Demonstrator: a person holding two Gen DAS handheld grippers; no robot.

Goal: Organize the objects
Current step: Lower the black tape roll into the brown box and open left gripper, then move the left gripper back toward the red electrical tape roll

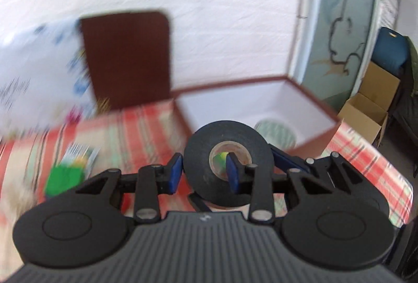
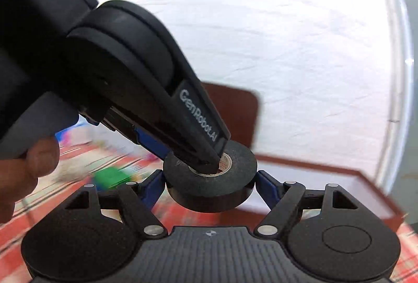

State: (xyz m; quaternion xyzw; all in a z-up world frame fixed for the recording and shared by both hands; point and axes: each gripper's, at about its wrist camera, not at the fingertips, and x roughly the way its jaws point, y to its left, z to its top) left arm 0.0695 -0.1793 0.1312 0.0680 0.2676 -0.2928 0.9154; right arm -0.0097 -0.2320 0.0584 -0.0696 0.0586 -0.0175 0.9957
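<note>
A black roll of tape (image 1: pixel 206 149) is held in the air above the plaid tablecloth. My left gripper (image 1: pixel 204 173) is shut on its wall, one blue pad outside and one inside the core. In the right wrist view the same roll of tape (image 2: pixel 211 178) lies flat between my right gripper's (image 2: pixel 210 186) blue pads, which touch its outer sides. The left gripper's fingers (image 2: pixel 201 126) reach down into the core there. A maroon box (image 1: pixel 308 97) with a white inside stands open just beyond.
A round patterned object (image 1: pixel 275 132) lies in the box. The box lid (image 1: pixel 125 58) leans upright behind it. A green item (image 1: pixel 65 177) and white packaging (image 1: pixel 34 73) lie at the left. A cardboard carton (image 1: pixel 371 105) stands on the floor at right.
</note>
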